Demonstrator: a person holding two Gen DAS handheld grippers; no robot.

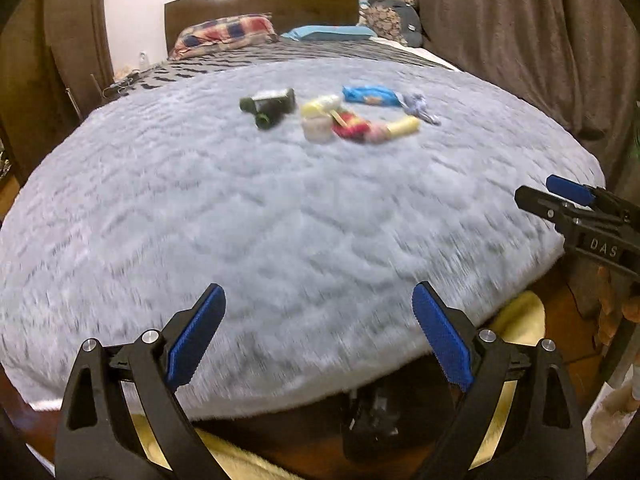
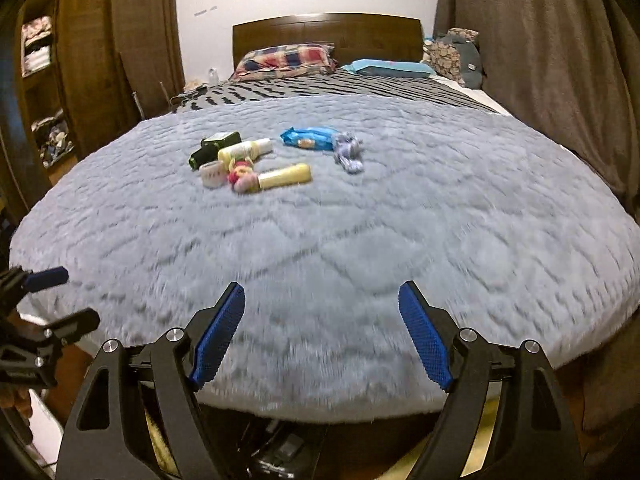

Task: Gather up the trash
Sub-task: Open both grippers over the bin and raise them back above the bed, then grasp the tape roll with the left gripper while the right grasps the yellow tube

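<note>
I am looking over a blanket (image 2: 360, 240) of grey, long-piled fleece, matt and quilted in diamonds. My right gripper (image 2: 321, 336) is showing matt black plastic arms, bright metal pins and blue ribbed pads (image 2: 218, 340); my left gripper (image 1: 318, 336) is showing the same. The blue wrapper (image 2: 308, 138) is looking like glossy film, the two yellow bottles (image 2: 286, 176) smooth plastic. The headboard (image 2: 328, 36) is showing polished dark wood, the curtain (image 2: 540, 60) dull brown cloth.
</note>
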